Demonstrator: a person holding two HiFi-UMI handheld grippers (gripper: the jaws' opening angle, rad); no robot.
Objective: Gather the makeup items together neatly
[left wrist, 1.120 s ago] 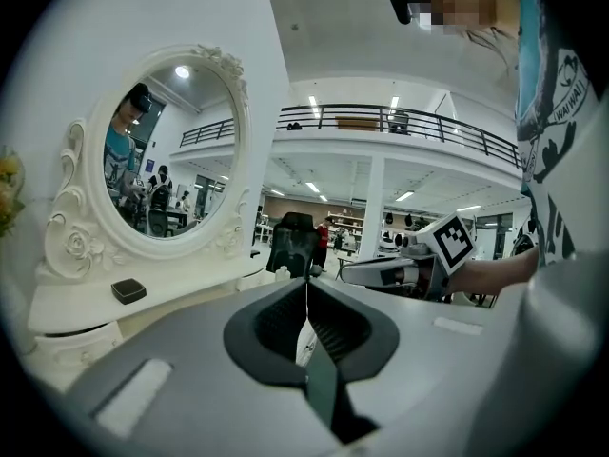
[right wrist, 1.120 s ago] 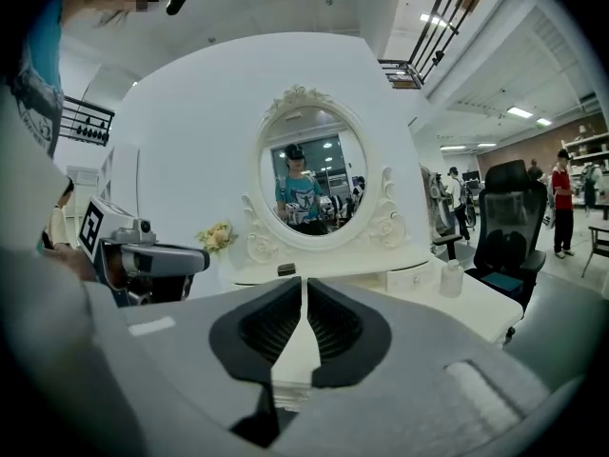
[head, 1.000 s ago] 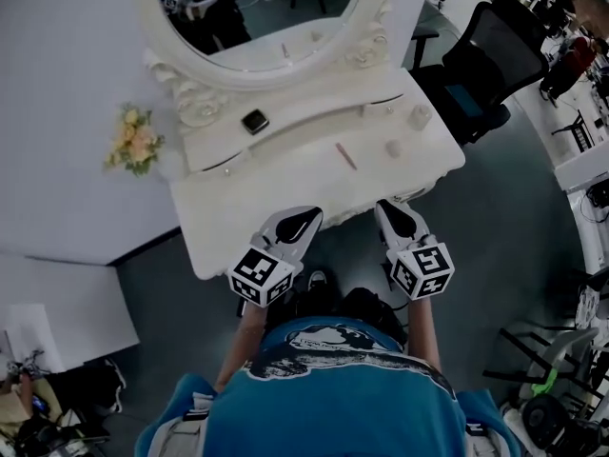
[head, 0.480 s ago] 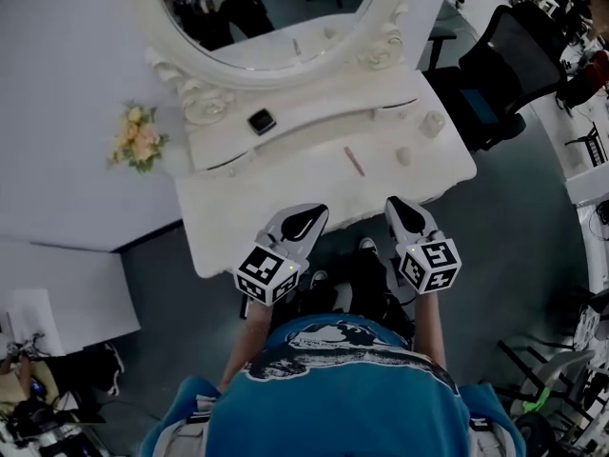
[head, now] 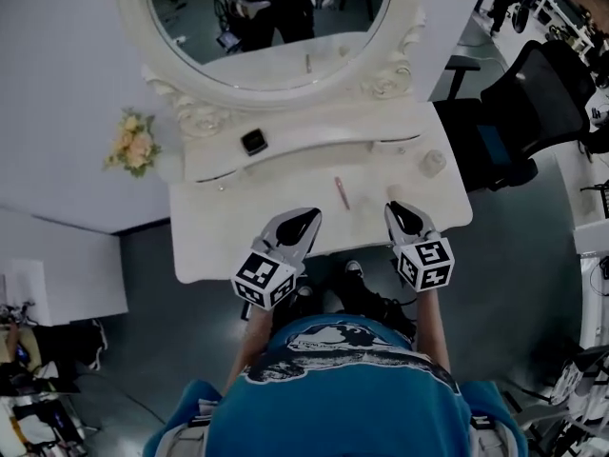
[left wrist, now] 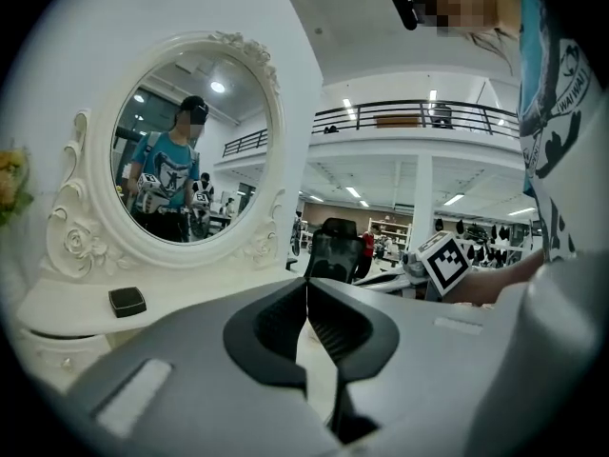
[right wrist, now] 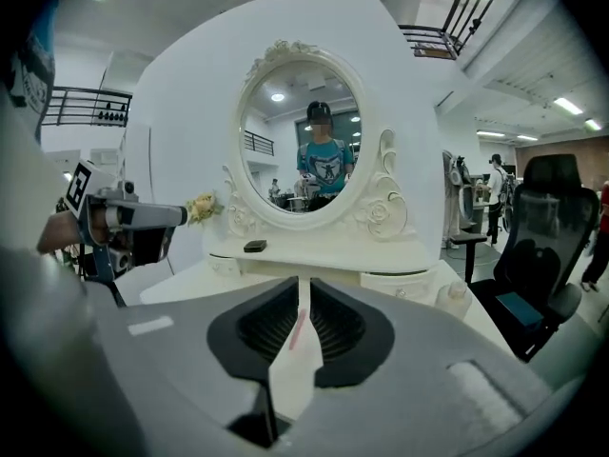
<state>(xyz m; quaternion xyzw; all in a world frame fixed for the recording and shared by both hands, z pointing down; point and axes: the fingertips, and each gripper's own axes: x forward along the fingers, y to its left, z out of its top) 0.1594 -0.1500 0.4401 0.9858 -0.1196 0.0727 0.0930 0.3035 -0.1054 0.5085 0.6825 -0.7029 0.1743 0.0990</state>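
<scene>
Head view – desk [head: 238, 227]: white and glossy, so a smooth surface that small things probably slide on easily.
Head view – pink pencil [head: 341, 192]: lies flat near the middle of the desk, well apart from the other items. It looks light, thin and stiff and is likely to roll; best pinched across its middle.
Head view – small bottle [head: 433, 163]: stands upright toward the desk's right end. It is probably rigid and light and could tip if nudged high, so the hold belongs low on the body, under the cap.
Head view – black compact [head: 253, 142]: sits on the raised shelf [head: 324, 136] under the mirror [head: 266, 27]. It is flat, hard and low, so take it by two opposite edges; a lid may swing open, though that is a guess.
Head view – left tongs [head: 306, 217]: hover over the desk's front edge, near nothing.
Head view – right tongs [head: 396, 209]: also over the front edge, nearer the pencil than the bottle and touching neither.
Left gripper view – left tongs: clenched, tips meeting, nothing between them. The compact shows far off to the left on its shelf.
Right gripper view – right tongs: have just been opening a little, so a thin slit stands between them – empty. The pencil shows through that slit, out on the desk; the bottle stands to the right, the compact on its shelf beyond.
</scene>
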